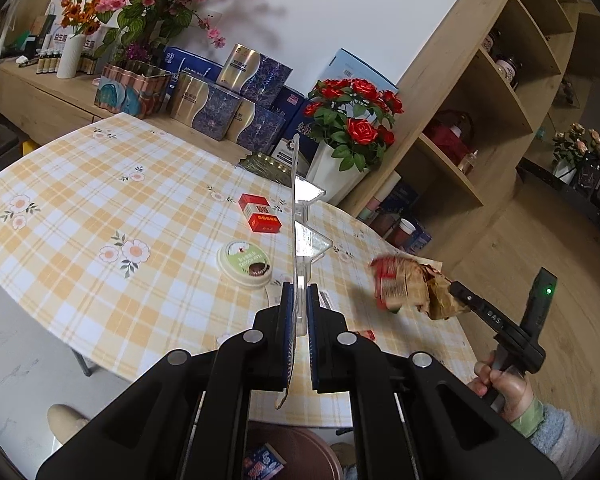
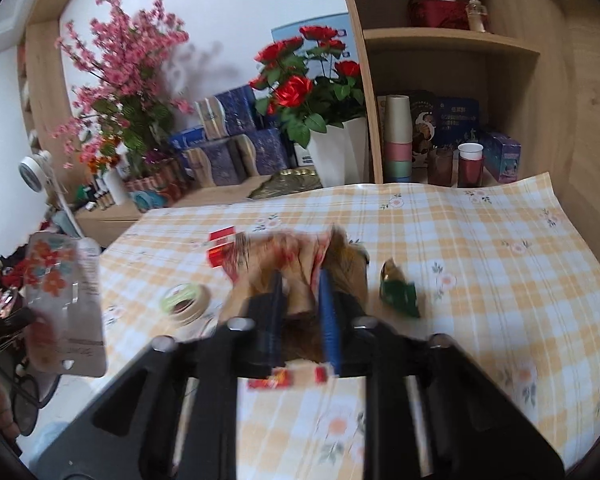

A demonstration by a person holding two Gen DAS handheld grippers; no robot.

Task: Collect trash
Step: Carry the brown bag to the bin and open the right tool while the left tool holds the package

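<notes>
My left gripper (image 1: 299,304) is shut on a clear plastic blister pack (image 1: 304,216), held edge-on above the checked table (image 1: 100,184); the same pack (image 2: 66,300), with a flower print, shows at the left of the right wrist view. My right gripper (image 2: 302,280) is shut on a crumpled brown and red paper wrapper (image 2: 300,252), lifted over the table; it also shows in the left wrist view (image 1: 408,284). On the table lie a red cigarette box (image 1: 260,214), a round green-lidded cup (image 1: 246,266), a green foil wrapper (image 2: 398,294) and a small red scrap (image 2: 276,380).
A brown bin (image 1: 300,452) with a blue packet stands under the table's near edge. Behind the table are a white pot of red roses (image 1: 352,136), blue gift boxes (image 1: 228,108) and a wooden shelf unit (image 1: 480,92) with cups and jars.
</notes>
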